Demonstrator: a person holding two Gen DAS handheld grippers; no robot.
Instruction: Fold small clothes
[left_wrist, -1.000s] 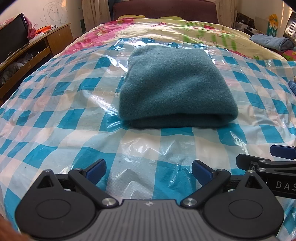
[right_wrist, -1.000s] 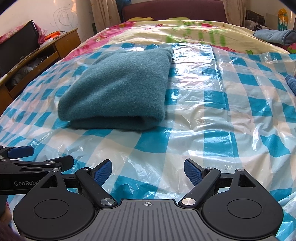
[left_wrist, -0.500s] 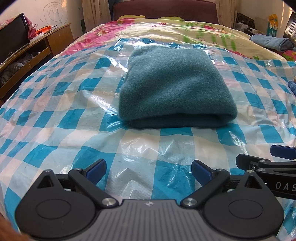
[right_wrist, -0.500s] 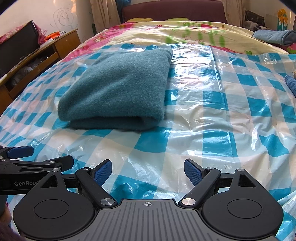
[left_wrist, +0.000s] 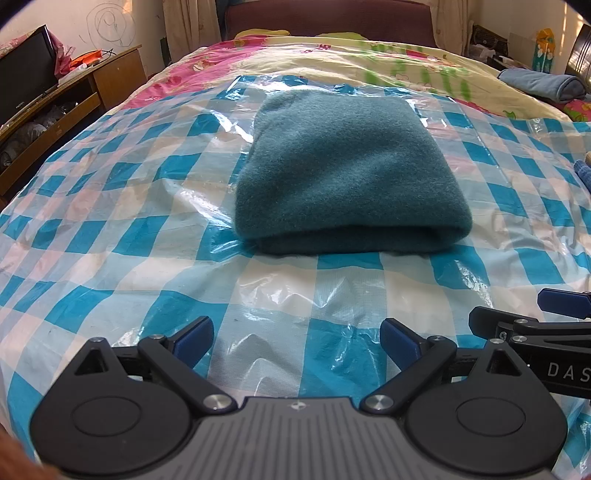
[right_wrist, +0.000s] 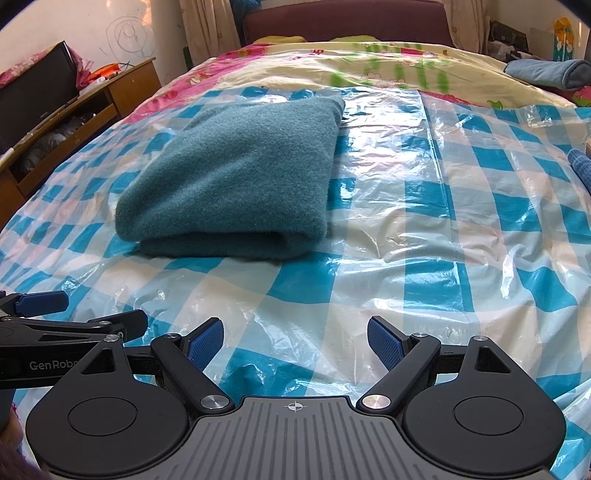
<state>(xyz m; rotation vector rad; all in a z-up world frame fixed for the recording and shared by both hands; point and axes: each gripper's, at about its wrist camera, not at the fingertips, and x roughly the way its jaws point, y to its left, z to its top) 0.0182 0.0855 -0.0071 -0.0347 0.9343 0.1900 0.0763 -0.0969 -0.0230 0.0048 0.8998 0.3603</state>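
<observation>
Here, a folded teal garment (left_wrist: 347, 173) at twelve o'clock on the plastic-covered bed (left_wrist: 110, 236), its underside hidden. Left gripper (left_wrist: 297, 338) and right gripper (right_wrist: 295, 338) spread wide, empty; right gripper cut off at three o'clock.

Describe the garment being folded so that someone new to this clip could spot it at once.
A bed fills the view, its near half covered by a blue-and-white checked plastic sheet. In the middle of that sheet lies the folded teal fleece garment, its rounded fold edge facing the cameras. It is thick, fuzzy and plain dark teal, unlike the paler blue rolled cloth at the bed's far right edge.
</observation>
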